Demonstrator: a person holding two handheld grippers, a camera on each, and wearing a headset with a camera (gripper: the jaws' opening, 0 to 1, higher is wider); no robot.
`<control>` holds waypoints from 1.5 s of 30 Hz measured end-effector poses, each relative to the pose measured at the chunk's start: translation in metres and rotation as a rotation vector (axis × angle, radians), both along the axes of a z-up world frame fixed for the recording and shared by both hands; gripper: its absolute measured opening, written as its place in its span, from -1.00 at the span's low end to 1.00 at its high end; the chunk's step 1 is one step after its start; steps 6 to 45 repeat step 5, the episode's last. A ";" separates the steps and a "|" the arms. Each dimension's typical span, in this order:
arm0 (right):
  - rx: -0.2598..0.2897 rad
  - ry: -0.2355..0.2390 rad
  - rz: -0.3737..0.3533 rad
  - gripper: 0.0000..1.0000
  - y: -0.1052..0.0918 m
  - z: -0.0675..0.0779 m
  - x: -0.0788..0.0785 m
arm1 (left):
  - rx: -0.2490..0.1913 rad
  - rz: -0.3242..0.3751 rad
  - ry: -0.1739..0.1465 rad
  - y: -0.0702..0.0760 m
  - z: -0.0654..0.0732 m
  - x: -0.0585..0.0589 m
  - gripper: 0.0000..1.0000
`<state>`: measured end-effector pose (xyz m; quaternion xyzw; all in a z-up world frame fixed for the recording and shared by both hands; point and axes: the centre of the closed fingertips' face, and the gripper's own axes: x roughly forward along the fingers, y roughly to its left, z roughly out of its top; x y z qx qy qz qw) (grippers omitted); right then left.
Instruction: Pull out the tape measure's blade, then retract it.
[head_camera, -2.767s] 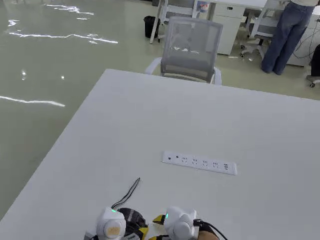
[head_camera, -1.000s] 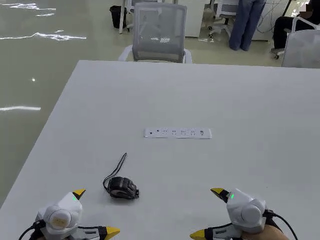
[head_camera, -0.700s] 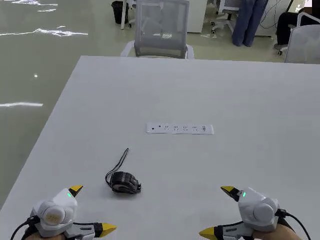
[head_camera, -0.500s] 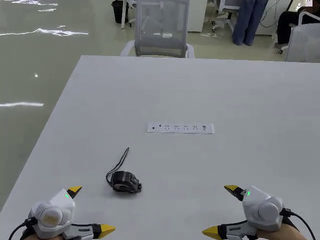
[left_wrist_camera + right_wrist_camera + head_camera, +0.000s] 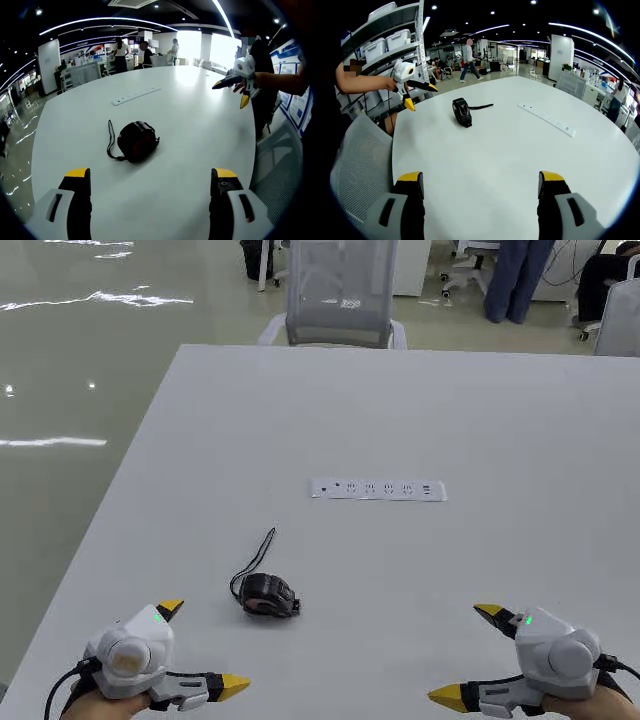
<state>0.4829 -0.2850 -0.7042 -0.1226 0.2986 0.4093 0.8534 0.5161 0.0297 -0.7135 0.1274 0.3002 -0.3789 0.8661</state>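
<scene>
Both with jaws apart, our left gripper (image 5: 203,645) and right gripper (image 5: 467,654) are hovering near the tape measure (image 5: 268,594). Grabbing one-sided, we are risking skidding it away.

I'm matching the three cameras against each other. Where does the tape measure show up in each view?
Head view: tape measure lower left of centre.
Left gripper view: tape measure just left of centre, beyond the open jaws.
Right gripper view: tape measure upper left of centre.
Shared landmark: white power strip.
</scene>
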 end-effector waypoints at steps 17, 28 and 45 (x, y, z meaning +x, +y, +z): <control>-0.005 0.001 -0.002 0.93 -0.002 0.000 0.000 | 0.000 0.000 0.000 0.000 0.000 -0.001 0.98; -0.005 0.001 -0.002 0.93 -0.002 0.000 0.000 | 0.000 0.000 0.000 0.000 0.000 -0.001 0.98; -0.005 0.001 -0.002 0.93 -0.002 0.000 0.000 | 0.000 0.000 0.000 0.000 0.000 -0.001 0.98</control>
